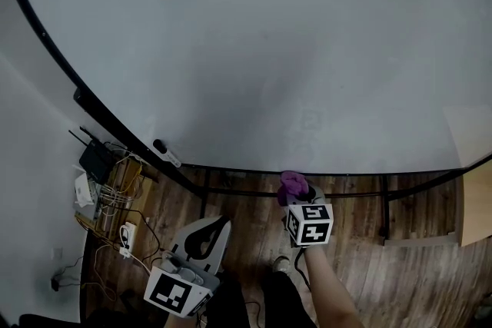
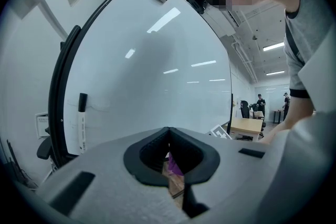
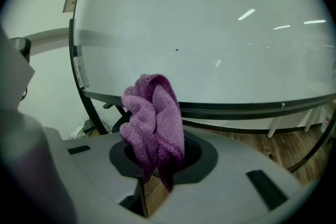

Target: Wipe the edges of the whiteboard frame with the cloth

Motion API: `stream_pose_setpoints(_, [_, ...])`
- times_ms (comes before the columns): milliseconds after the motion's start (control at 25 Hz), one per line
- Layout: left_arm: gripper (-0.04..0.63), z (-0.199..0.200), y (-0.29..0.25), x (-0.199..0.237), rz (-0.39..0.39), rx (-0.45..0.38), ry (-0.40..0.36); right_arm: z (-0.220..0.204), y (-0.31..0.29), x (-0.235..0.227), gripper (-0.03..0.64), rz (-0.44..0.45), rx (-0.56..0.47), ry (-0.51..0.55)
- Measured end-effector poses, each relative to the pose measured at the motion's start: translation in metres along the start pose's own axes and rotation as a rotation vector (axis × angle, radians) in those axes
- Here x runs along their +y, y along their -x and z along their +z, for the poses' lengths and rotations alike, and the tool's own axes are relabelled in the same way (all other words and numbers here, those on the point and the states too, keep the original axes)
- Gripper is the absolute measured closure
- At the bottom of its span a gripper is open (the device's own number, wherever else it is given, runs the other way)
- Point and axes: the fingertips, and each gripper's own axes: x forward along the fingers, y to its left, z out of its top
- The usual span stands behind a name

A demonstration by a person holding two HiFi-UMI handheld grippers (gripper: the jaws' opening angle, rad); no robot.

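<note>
Just below bottom edge of whiteboard frame (image 1: 231, 168): our right gripper (image 1: 297, 200) clenches purple cloth (image 1: 292, 183).
Left gripper (image 1: 204, 239): we see jaws together, empty.

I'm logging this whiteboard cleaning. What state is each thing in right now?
Cloth: bunched up, clamped between jaws.
Right gripper: shut on it.
Left gripper: jaws together, holding nothing.
Whiteboard: upright, surface blank.
Marker: capped, lying at the board's lower left corner.
</note>
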Motion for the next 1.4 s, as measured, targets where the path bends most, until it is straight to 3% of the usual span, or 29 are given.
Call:
stream_pose_setpoints(840, [0.578, -0.004, -0.049, -0.088, 0.028, -0.026, -0.010, -0.015, 0.033, -0.095, 0.531, 0.015, 0.008, 0.010])
stream_pose_setpoints(1400, [0.580, -0.001, -0.059, -0.110, 0.024, -0.020, -0.027, -0.017, 0.038, -0.110, 0.531, 0.029, 0.009, -0.008])
